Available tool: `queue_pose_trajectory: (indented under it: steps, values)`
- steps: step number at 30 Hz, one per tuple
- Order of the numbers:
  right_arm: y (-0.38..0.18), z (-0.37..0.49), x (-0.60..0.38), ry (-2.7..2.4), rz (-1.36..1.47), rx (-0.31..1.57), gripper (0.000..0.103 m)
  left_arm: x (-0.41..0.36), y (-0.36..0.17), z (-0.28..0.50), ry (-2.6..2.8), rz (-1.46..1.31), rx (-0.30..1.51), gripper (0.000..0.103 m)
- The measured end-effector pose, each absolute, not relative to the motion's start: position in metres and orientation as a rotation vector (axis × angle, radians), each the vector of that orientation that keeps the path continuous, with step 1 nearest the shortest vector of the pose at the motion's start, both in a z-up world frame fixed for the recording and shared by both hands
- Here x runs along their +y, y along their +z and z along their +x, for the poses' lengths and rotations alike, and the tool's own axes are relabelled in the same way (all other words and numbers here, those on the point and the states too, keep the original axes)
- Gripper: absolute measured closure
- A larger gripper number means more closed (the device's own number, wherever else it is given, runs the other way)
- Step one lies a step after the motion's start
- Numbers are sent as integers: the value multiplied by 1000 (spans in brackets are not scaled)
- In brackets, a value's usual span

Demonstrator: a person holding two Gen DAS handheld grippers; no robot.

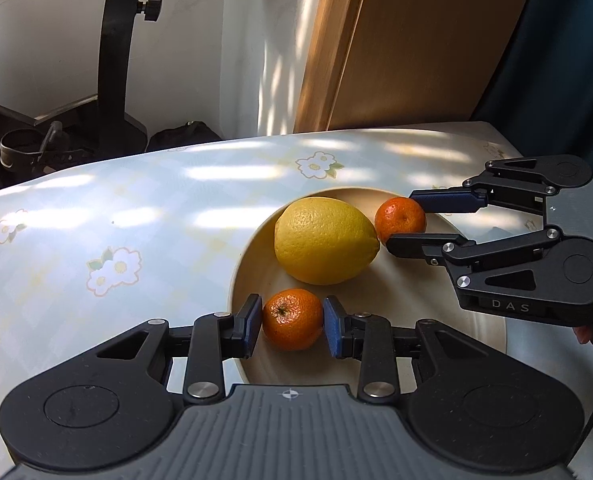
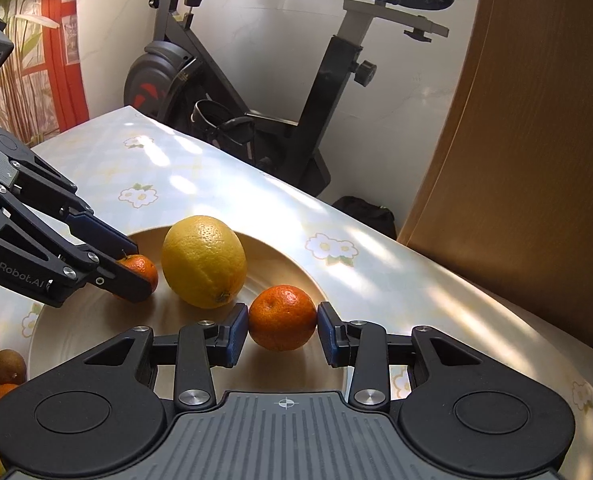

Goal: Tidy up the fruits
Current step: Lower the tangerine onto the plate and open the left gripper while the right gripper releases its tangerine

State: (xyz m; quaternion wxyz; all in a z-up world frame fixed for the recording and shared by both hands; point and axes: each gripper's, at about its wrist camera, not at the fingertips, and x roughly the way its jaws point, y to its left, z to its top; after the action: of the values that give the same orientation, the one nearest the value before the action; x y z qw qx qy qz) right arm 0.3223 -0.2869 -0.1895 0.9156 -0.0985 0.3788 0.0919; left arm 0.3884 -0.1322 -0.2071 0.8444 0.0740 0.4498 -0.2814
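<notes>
Fruits on the plate [image 1: 376,288]: big yellow citrus [image 1: 325,240] in the middle, one mandarin on each side of it. Left gripper [image 1: 292,326] has the near mandarin [image 1: 293,319] squarely between its blue pads [image 1: 252,326], both pads touching the peel, so it's clamped on the fruit; fruit looks to be sitting on the plate floor close to the rim, can't tell if it's lifted. Right gripper [image 2: 282,334] has the other mandarin [image 2: 282,317] centred between its pads the same way, both pads in contact, gripped at mid-width. In the left wrist view the right gripper [image 1: 410,218] comes in from the right side, fingers either side of that far mandarin [image 1: 400,219], which sits just beside the yellow citrus, nearly touching it. In the right wrist view the left gripper [image 2: 134,270] enters from the left, its mandarin [image 2: 140,270] partly hidden behind the finger. Plate sits on the bench [image 1: 136,208], floral check cloth. More fruit at the left edge of the right wrist view: brown kiwi-like one [image 2: 10,366], oranges, something yellow, off the plate. Exercise bike [image 2: 256,92] behind the bench.
</notes>
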Motion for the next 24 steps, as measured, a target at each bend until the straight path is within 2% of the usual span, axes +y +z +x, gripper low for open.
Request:
queue_pose_trajectory:
  steps: [15, 17, 21, 24]
  values:
    - [-194, 329, -287, 193, -194, 770, 68, -132, -202, 381, -565, 162, 921, 67]
    - [-192, 329, -286, 189, -193, 769, 63, -132, -201, 382, -562, 153, 932, 67]
    - [-184, 322, -287, 185, -195, 770, 62, -129, -197, 386, -589, 96, 960, 48]
    - [-171, 308, -291, 157, -137, 783, 62, -123, -186, 375, -579, 92, 951, 47]
